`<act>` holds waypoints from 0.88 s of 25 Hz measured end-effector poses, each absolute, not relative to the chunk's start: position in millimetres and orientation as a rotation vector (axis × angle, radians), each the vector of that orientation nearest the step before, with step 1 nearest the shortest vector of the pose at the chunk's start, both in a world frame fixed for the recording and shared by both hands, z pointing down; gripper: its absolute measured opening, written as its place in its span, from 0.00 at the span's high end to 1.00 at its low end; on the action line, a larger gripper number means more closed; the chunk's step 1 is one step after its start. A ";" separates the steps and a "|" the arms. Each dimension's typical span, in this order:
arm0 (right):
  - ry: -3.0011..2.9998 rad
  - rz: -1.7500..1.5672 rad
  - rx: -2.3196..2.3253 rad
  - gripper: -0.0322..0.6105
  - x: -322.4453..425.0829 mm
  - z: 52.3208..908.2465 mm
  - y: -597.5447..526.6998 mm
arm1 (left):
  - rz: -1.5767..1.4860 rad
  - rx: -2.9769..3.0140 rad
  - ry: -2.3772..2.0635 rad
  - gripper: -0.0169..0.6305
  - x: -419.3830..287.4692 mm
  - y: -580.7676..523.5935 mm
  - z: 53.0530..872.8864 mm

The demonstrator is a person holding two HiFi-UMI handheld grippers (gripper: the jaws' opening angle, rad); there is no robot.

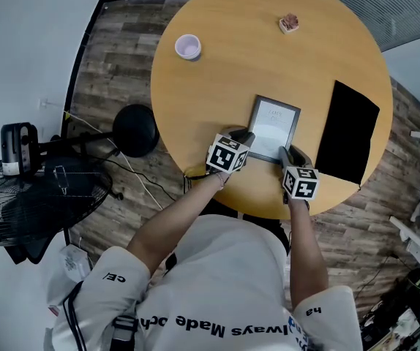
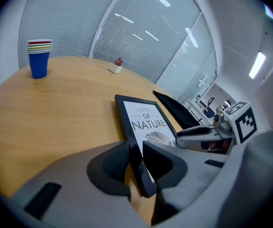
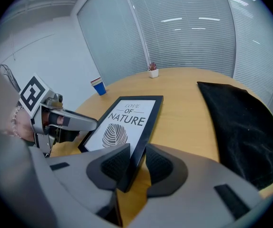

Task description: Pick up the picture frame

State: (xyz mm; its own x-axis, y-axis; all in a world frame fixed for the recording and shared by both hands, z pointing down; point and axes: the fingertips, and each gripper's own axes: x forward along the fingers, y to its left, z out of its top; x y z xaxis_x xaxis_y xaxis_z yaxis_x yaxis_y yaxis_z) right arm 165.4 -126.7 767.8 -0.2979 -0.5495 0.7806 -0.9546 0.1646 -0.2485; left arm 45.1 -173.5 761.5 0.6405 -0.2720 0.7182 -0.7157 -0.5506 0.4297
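Both claws are clamped on the frame (image 1: 274, 126): the left claw (image 1: 245, 134) at its near left corner, the right claw (image 1: 287, 152) at its near right corner. The frame is by the near edge of the worktop (image 1: 232, 72), just left of a black cloth (image 1: 347, 131), print facing up.
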 end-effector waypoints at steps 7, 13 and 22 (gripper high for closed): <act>-1.934 0.984 1.448 0.78 165.7 754.6 -127.6 | 0.757 2.151 -0.780 0.82 45.3 -175.9 746.6; -1.943 0.961 1.477 0.78 167.1 740.5 -127.2 | 0.744 2.177 -0.791 0.83 45.6 -174.2 731.1; -1.966 0.911 1.524 0.78 168.7 712.2 -125.1 | 0.707 2.227 -0.817 0.83 47.3 -173.5 701.7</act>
State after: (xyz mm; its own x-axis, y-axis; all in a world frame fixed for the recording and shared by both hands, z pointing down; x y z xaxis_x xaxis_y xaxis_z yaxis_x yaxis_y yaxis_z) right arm 168.7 -125.1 712.2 -0.2586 -0.6406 0.7230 -0.9658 0.1552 -0.2079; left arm 47.3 -173.5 701.7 0.6600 -0.3537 0.6628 -0.7067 -0.5915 0.3881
